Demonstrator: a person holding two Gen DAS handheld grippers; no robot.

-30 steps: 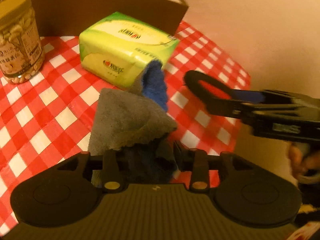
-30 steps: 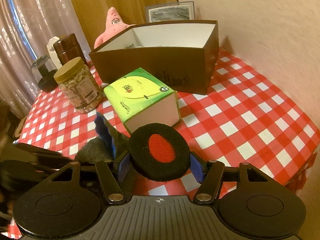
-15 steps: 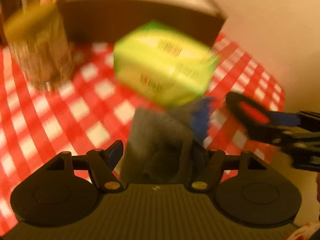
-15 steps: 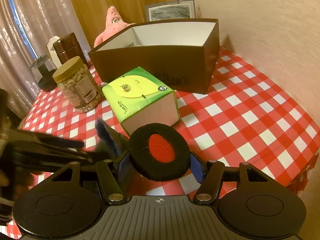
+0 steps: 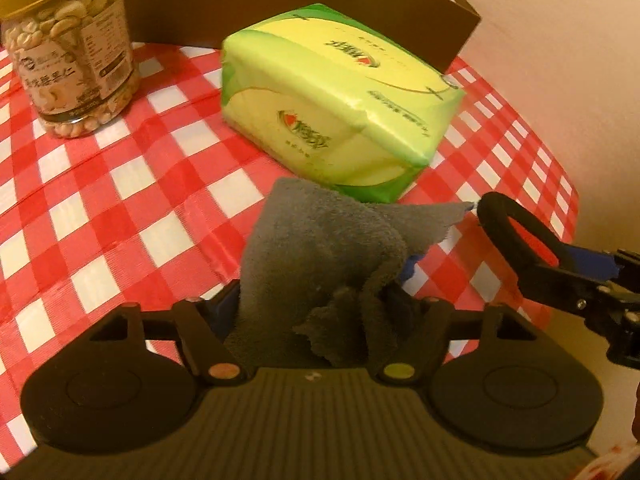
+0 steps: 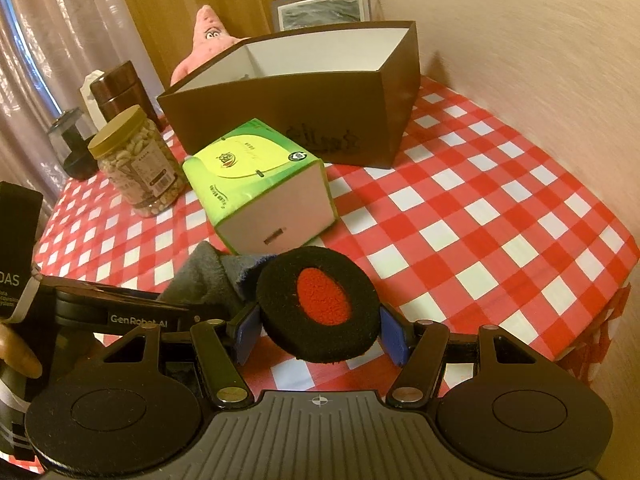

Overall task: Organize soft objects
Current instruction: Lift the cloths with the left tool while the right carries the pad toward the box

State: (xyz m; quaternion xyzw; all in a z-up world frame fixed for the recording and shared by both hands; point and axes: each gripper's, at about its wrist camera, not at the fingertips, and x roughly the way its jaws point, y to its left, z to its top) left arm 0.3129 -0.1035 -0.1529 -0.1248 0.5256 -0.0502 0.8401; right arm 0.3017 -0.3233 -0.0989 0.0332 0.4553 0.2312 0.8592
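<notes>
The grey cloth (image 5: 320,264) sits bunched right between the fingers of the left tongs (image 5: 320,308), jaws standing wide, and whether the pads press on it cannot be told; it is a fuzzy, rumpled terry piece, one flap reaching toward the green tissue pack (image 5: 336,96) just beyond it on the red-and-white checked worktop (image 5: 100,208); over to the right tongs (image 6: 318,330), and they are clamped on a round black foam pad (image 6: 318,304) with a red oval centre, held tilted between the blue-padded fingers (image 6: 246,328) near the worktop's front edge; the right wrist view gives what the left cannot: the open brown box (image 6: 304,120) with its white inside, a pink plush star (image 6: 204,40) peeking over its back wall, dark canisters (image 6: 116,92) toward the back left corner, and the left tool (image 6: 120,316) coming in from the left with the cloth (image 6: 208,276) at its tip; the left wrist view shows the glossy, soft-cornered wrap of the pack up close, and the clear jar of nuts (image 5: 68,52) with its gold lid toward the back left.
</notes>
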